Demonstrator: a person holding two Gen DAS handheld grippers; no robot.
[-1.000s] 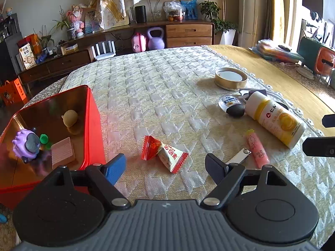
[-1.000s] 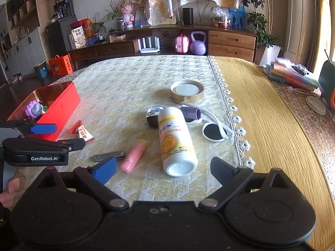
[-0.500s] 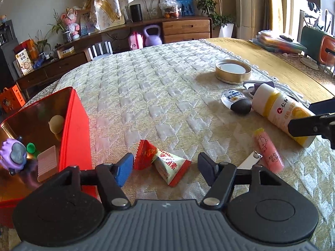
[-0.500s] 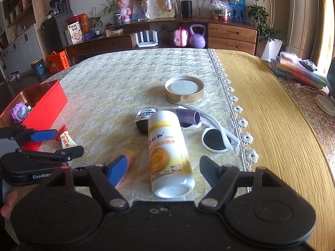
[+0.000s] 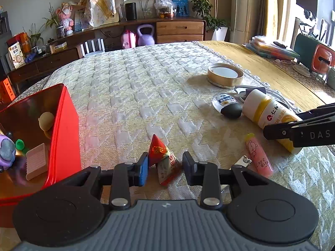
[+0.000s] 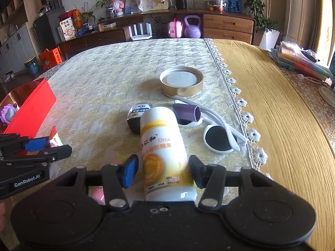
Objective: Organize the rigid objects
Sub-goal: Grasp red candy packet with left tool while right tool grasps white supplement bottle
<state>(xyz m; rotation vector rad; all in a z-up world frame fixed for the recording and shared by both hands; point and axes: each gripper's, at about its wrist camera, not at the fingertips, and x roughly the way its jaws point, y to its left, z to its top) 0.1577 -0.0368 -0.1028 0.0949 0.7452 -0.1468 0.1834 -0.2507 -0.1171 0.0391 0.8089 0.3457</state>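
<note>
A red and white snack packet (image 5: 163, 161) stands tipped up on the quilted cloth between the closing jaws of my left gripper (image 5: 165, 169). The blue pad touches it and a small gap shows at the dark pad. A white and yellow bottle (image 6: 161, 146) lies on its side between the closing jaws of my right gripper (image 6: 163, 172). The dark pad is at its edge and the blue pad stands just off it. The open red tin box (image 5: 67, 129) sits to the left, holding a purple toy (image 5: 6, 152), a beige ball (image 5: 46, 121) and a pink ridged block (image 5: 36, 161).
A pink tube (image 5: 258, 154) and a nail clipper (image 5: 244, 161) lie between the grippers. Beyond the bottle are a black-capped small bottle (image 6: 137, 119), white sunglasses (image 6: 219, 138), a purple piece (image 6: 186, 109) and a gold lid (image 6: 181, 81). A yellow cloth (image 6: 272, 125) covers the right side.
Both pairs of jaws have narrowed. The left gripper came in around the packet, which now stands tipped up. The right gripper moved forward and down around the bottle.
</note>
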